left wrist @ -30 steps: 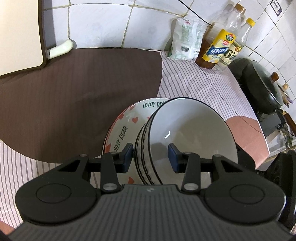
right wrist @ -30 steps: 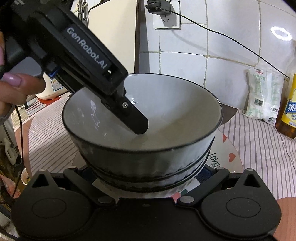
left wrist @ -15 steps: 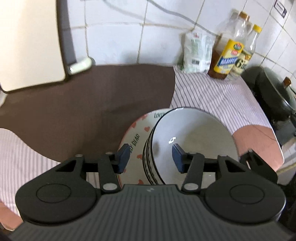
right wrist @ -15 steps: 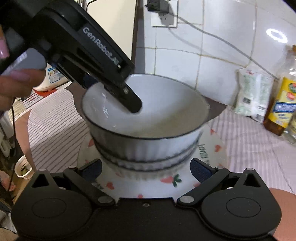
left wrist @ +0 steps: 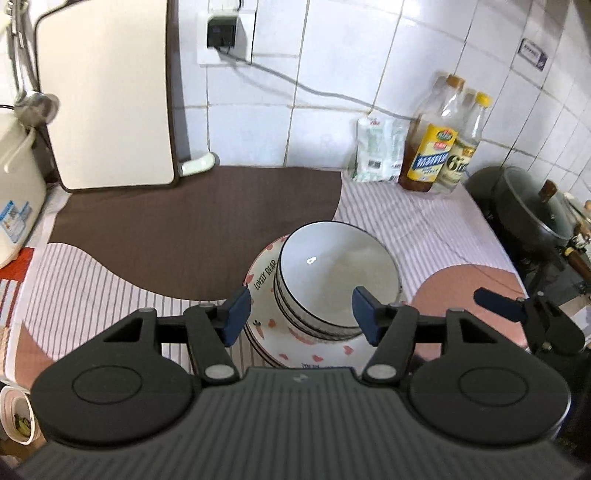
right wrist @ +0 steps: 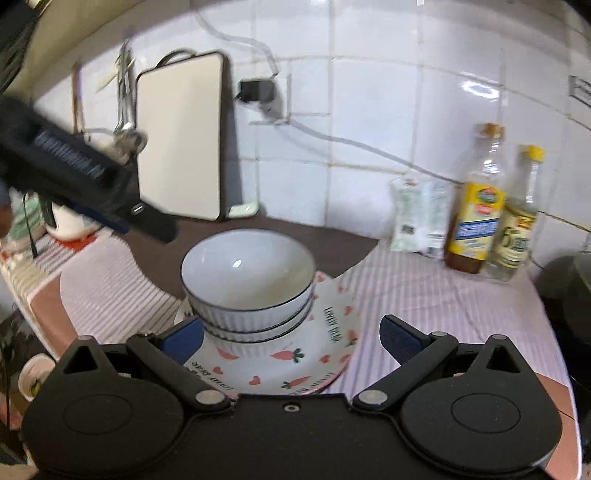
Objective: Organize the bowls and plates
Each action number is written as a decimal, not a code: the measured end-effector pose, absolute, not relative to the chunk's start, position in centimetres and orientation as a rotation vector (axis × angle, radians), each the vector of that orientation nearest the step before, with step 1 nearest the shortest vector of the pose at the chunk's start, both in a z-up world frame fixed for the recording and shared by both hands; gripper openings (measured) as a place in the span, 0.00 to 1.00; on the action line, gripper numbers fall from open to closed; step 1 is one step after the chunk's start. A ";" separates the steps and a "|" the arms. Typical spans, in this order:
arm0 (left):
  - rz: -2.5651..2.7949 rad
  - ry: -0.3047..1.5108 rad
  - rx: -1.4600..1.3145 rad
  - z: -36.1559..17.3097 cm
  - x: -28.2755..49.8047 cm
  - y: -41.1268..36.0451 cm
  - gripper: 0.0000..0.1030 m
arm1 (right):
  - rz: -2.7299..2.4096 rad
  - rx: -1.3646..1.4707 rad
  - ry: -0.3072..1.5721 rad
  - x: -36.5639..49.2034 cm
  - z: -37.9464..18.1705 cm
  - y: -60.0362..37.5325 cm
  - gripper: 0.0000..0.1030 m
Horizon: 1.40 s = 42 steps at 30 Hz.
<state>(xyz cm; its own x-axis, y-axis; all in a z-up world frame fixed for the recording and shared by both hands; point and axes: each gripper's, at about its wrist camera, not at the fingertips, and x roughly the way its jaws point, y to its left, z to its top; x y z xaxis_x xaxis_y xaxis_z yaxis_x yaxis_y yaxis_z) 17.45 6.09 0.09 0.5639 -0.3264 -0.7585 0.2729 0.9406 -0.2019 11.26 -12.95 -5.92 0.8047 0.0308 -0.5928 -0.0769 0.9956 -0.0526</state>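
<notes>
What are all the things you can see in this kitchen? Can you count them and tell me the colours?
White ribbed bowls with dark rims: three or so, nested, on the plates.
White plates with hearts and carrots: a stack, count unclear, on the striped cloth.
White cutting board: one, leaning on the tiled wall.
Bottles with yellow labels: two, back right by the wall.
White plastic packet: one, left of the bottles.
Dark pot with glass lid: one, far right.
Black plug in wall socket: one.
Left gripper: black, blue pads, open above the bowls.
Right gripper: black, blue pads, open, near the plates.
</notes>
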 end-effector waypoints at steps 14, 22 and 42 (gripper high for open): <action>-0.247 0.816 -0.009 2.9 10.0 6.7 0.71 | -0.163 -0.067 0.664 6.3 -1.1 -13.3 1.00; -0.218 0.786 -0.002 2.7 7.2 6.8 0.94 | -0.223 -0.058 0.671 4.0 0.1 -13.5 1.00; -0.179 0.742 -0.022 1.9 3.9 7.1 0.94 | -0.262 -0.030 0.671 1.5 0.9 -14.0 1.00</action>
<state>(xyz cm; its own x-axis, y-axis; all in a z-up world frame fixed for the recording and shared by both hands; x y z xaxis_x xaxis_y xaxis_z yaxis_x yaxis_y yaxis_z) 3.87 7.11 1.85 0.7228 -0.1694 -0.6700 0.1541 0.9846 -0.0827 1.50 -14.03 0.92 0.7517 -0.2496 -0.6104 0.2300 0.9667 -0.1120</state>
